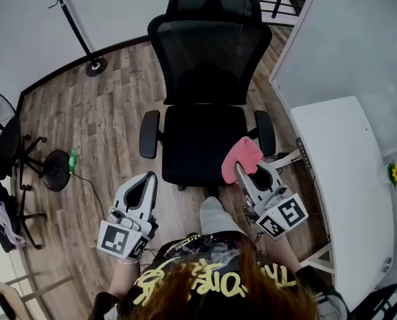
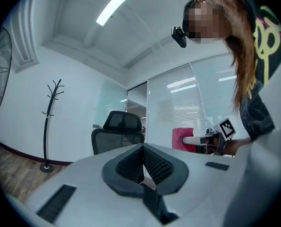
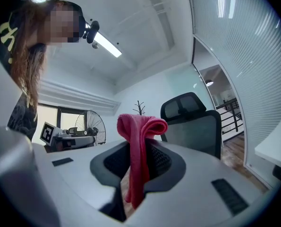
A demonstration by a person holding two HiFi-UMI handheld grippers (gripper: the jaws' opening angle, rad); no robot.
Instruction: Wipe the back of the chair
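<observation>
The black mesh office chair [image 1: 201, 79] faces me, its back [image 1: 206, 55] upright behind the seat [image 1: 197, 142]. My right gripper [image 1: 250, 169] hovers over the seat's front right corner, shut on a pink cloth [image 1: 241, 157]. In the right gripper view the cloth [image 3: 139, 148] hangs folded between the jaws, with the chair [image 3: 193, 122] ahead on the right. My left gripper [image 1: 149, 179] is shut with nothing in it, at the seat's front left corner. The left gripper view shows its closed jaws, the chair [image 2: 118, 130] beyond and the cloth [image 2: 183, 138] at right.
A white desk [image 1: 345, 179] and a glass partition stand close on the right. A coat stand [image 1: 95, 65] rises at the back left. A floor fan [image 1: 1, 139] and a round stool base [image 1: 55, 171] sit at the left on the wood floor.
</observation>
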